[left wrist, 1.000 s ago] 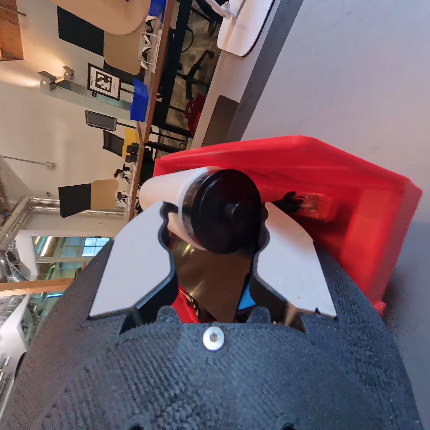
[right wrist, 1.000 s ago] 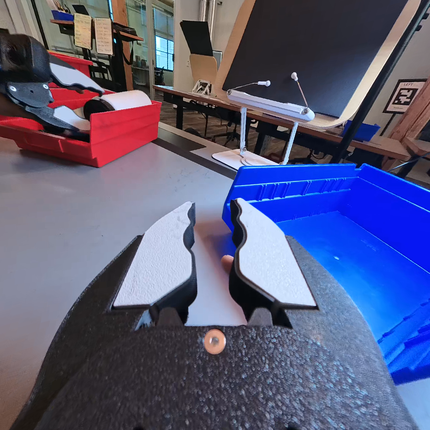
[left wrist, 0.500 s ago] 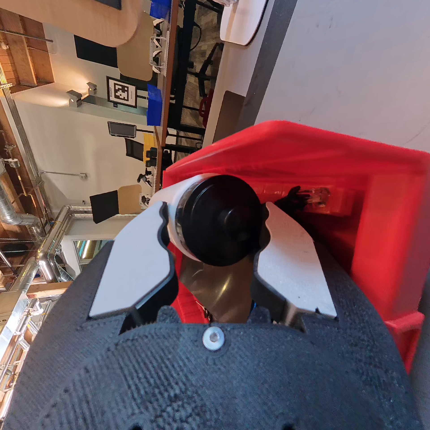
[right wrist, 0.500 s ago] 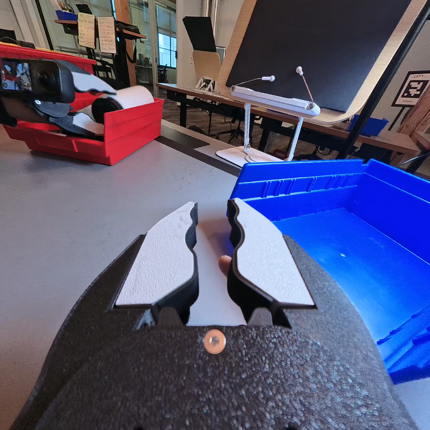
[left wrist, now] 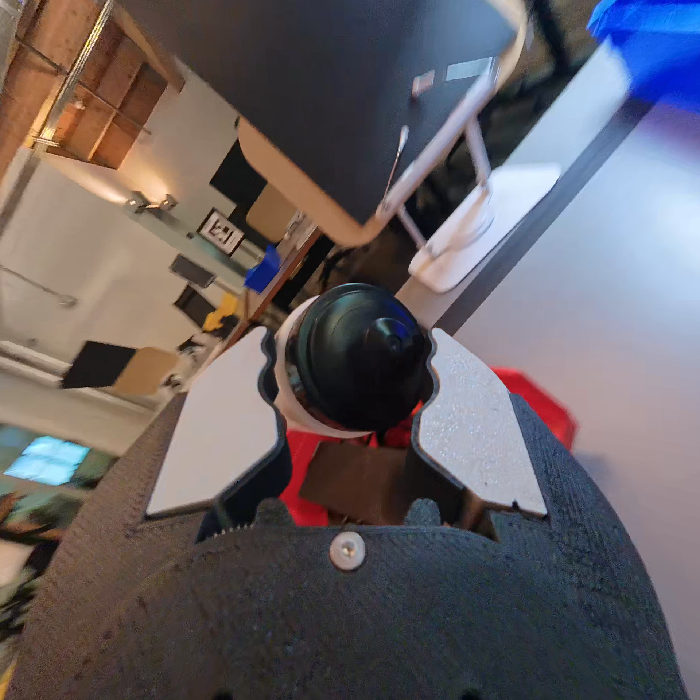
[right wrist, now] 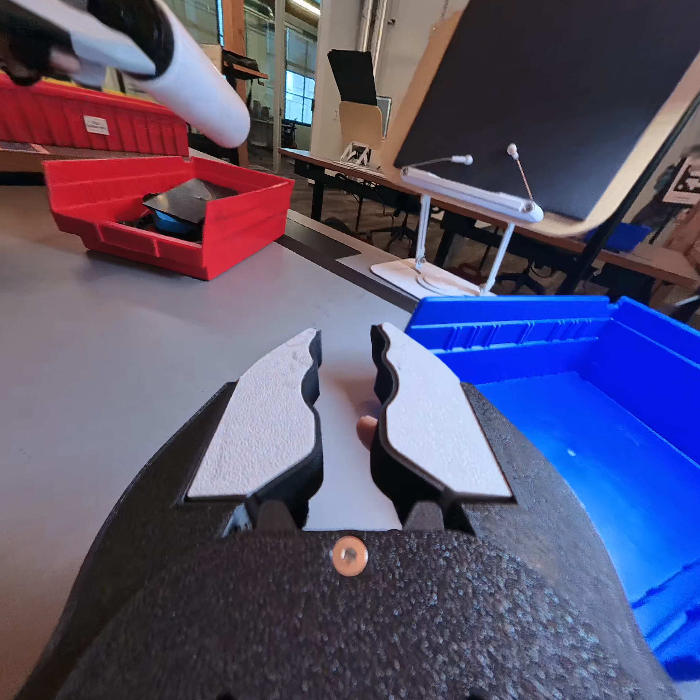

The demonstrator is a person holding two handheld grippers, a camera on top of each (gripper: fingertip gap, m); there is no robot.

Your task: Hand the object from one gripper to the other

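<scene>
**White cylinder held aloft in the left gripper**

The fingers of the left gripper were clenched on a white cylinder with a black cap, one finger on each side of the capped end. In the left wrist view the cap faced the camera and the long axis ran away along the fingers, so little of the white body showed. In the right wrist view the cylinder hung in the air at upper left, its long axis sloping down to the right and its rounded white end pointing toward the middle of the scene. It was above the red bin and clear of it. That bin sat on the grey worktop and held a dark sheet and a blue item.

The right gripper hovered low over the worktop, its fingers parted by a narrow gap and grasping nothing, just beside the blue bin. A white desk lamp stood beyond.
</scene>
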